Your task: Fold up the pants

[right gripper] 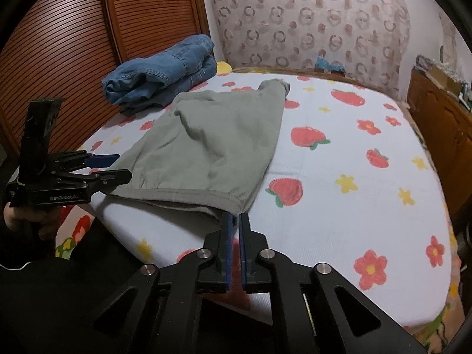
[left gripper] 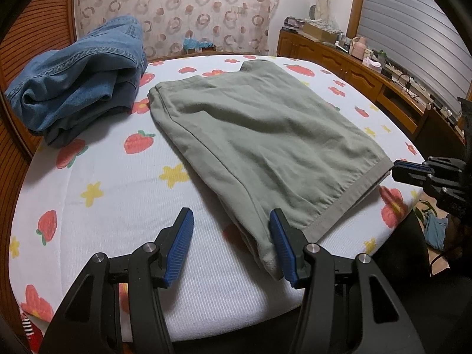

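Grey-green pants (left gripper: 253, 135) lie folded flat on the strawberry-print bed sheet (left gripper: 112, 183); they also show in the right wrist view (right gripper: 212, 147). My left gripper (left gripper: 231, 221) is open at the pants' near left corner, its right finger against the cloth edge, holding nothing. In the right wrist view the left gripper (right gripper: 116, 165) sits at the pants' left corner. My right gripper (right gripper: 235, 216) has its jaws nearly closed with a narrow gap, just in front of the pants' near right hem corner. No cloth shows between them. In the left wrist view the right gripper (left gripper: 396, 169) sits at that hem corner.
A folded pile of blue jeans (left gripper: 82, 79) lies at the far left of the bed, also in the right wrist view (right gripper: 165, 70). A slatted wooden door (right gripper: 73, 35) stands left. A wooden cabinet (left gripper: 354, 70) with clutter runs along the right.
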Tool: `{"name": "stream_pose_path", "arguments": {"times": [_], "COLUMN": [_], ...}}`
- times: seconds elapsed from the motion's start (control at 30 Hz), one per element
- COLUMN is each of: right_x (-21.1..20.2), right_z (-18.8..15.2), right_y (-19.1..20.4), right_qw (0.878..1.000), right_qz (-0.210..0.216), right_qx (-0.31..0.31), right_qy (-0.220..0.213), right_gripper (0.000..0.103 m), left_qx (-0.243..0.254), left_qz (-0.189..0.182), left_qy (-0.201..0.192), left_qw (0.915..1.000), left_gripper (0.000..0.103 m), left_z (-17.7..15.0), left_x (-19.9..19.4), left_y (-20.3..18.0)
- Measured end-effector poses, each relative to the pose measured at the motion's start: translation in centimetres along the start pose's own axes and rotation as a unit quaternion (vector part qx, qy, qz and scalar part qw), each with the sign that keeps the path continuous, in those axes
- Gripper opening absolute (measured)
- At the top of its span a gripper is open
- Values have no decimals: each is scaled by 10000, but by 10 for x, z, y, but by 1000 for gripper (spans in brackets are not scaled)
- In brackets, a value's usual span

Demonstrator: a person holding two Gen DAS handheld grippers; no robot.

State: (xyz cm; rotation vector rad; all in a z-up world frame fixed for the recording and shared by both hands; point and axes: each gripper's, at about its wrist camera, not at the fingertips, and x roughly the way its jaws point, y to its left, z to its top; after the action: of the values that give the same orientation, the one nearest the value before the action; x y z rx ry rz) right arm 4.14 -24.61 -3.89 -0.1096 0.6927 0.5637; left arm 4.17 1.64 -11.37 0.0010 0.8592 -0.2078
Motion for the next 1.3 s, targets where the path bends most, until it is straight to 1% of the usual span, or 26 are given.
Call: {"name": "stream_pose_path", "arguments": {"times": [0.07, 0.1, 0.2, 0.37, 0.43, 0.5, 0.53, 0.57, 0.67, 0.7, 1.03, 1.17, 1.3], "right_x": [3, 6, 14, 21, 25, 25, 24, 22, 19, 19, 12, 2, 6], "right_z": [-2, -3, -3, 5, 7, 6, 5, 4, -1, -2, -6, -8, -11], "right_y": [4, 6, 8, 12, 10, 7, 5, 4, 0, 0, 1, 4, 1], "right_qw": [9999, 9997, 9996, 9995, 9992, 9994, 9996, 9997, 9997, 9998, 9999, 9998, 9998], "right_qz": [-29, -98, -59, -246, -367, -341, -260, -178, -43, -43, -27, 75, 67], "right_qx": [-122, -190, -146, -160, -52, 57, 103, 150, 220, 214, 136, 141, 183], "right_qy": [83, 136, 213, 143, 137, 89, 40, -5, -32, -42, -83, -141, -62], "right_gripper": [28, 28, 29, 29, 29, 29, 29, 25, 8, 6, 4, 4, 4], "left_qx": [8, 2, 7, 23, 24, 26, 29, 32, 28, 30, 35, -3, -100], "left_qz": [5, 0, -5, -4, -13, -24, -25, -26, -24, -18, -22, -32, -64], "left_qy": [-2, -5, -17, -35, -48, -62, -68, -70, -70, -67, -62, -45, -8], "left_qw": [10000, 10000, 10000, 10000, 10000, 10000, 10000, 10000, 10000, 10000, 10000, 10000, 9999], "left_gripper": [55, 55, 55, 55, 55, 55, 55, 55, 55, 55, 55, 55, 55], "left_z": [0, 0, 0, -1, -1, -1, -2, -2, -2, -2, -1, -2, -3], "left_x": [0, 0, -1, -1, 0, 0, -1, -1, -1, 0, 0, -1, -3], "left_y": [0, 0, 0, 1, 1, 2, 1, 1, 1, 1, 1, 2, 5]}}
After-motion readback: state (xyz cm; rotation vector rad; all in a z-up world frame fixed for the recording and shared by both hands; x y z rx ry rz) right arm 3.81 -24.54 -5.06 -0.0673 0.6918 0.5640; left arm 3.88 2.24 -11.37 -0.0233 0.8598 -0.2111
